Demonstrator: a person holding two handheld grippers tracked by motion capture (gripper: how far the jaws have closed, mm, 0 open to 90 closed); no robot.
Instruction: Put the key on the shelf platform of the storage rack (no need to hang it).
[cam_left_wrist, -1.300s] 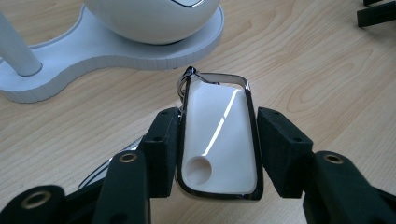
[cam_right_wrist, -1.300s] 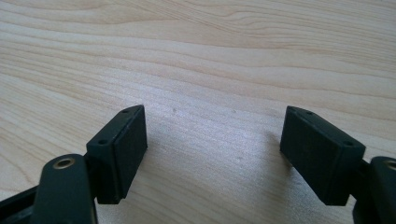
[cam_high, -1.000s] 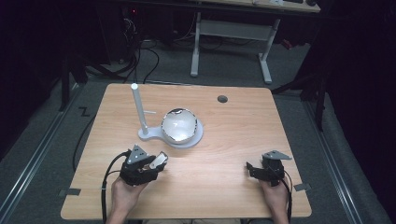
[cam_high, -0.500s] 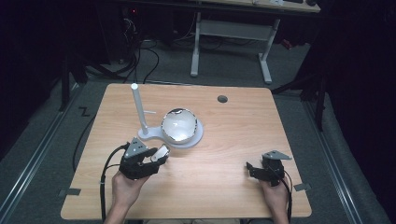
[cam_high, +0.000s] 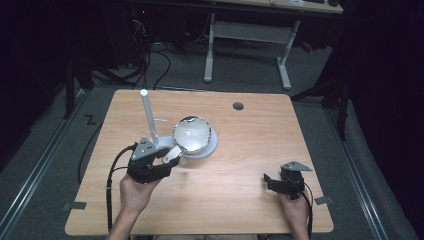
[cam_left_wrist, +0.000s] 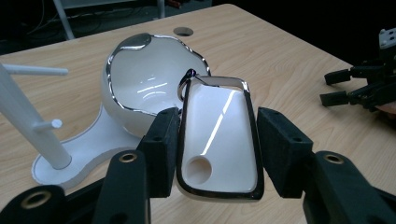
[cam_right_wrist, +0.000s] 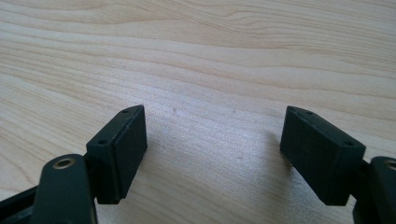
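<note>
My left gripper (cam_high: 171, 155) is shut on a white rectangular plate with a chrome rim (cam_left_wrist: 217, 135), its pads pressing the plate's two long sides. The plate has a round hole near its lower end and a small metal ring at its top. It sits just in front of a white egg-shaped bowl with a chrome edge (cam_high: 192, 134) (cam_left_wrist: 144, 88) on a white stand base (cam_high: 212, 145). A white post with pegs (cam_high: 148, 118) (cam_left_wrist: 27, 123) rises from that base. My right gripper (cam_high: 268, 180) (cam_right_wrist: 212, 151) rests open on the bare wood at the front right.
The wooden table (cam_high: 260, 140) has a dark round cable hole (cam_high: 238, 106) (cam_left_wrist: 183, 31) near its far edge. Cables trail from both grippers toward the front edge. A desk frame and wires stand on the floor beyond the table.
My left gripper has moved forward, away from the person, carrying the white plate closer to the bowl and stand. The right gripper has stayed put.
</note>
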